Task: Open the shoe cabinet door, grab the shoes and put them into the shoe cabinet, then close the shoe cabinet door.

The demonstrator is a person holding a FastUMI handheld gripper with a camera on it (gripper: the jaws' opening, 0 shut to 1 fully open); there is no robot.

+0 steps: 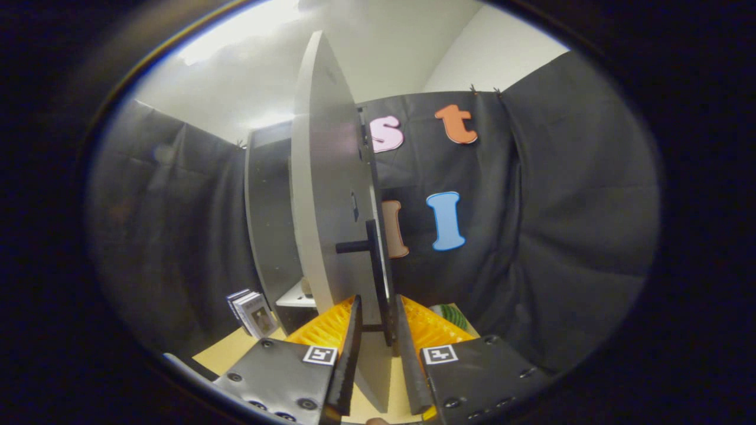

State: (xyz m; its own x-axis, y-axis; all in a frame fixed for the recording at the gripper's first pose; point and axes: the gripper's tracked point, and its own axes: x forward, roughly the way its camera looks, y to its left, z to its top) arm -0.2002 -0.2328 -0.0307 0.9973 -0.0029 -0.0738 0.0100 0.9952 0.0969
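The shoe cabinet [267,206] is a dark upright box just beyond the fingers, with a pale shelf [295,300] showing low inside it. Its light grey door [328,195] stands swung out toward me, almost edge-on. A black bar handle [378,265] runs down the door on short pegs. My gripper [378,302] is closed in on the lower end of that handle, one finger on each side of the bar. A green and white striped thing [453,316] peeks out beyond the right finger; I cannot tell whether it is a shoe.
A small stack of cards with a printed marker [253,313] leans on the tan floor board [227,351] beside the cabinet's foot. Black cloth walls close the booth all around, close behind the door.
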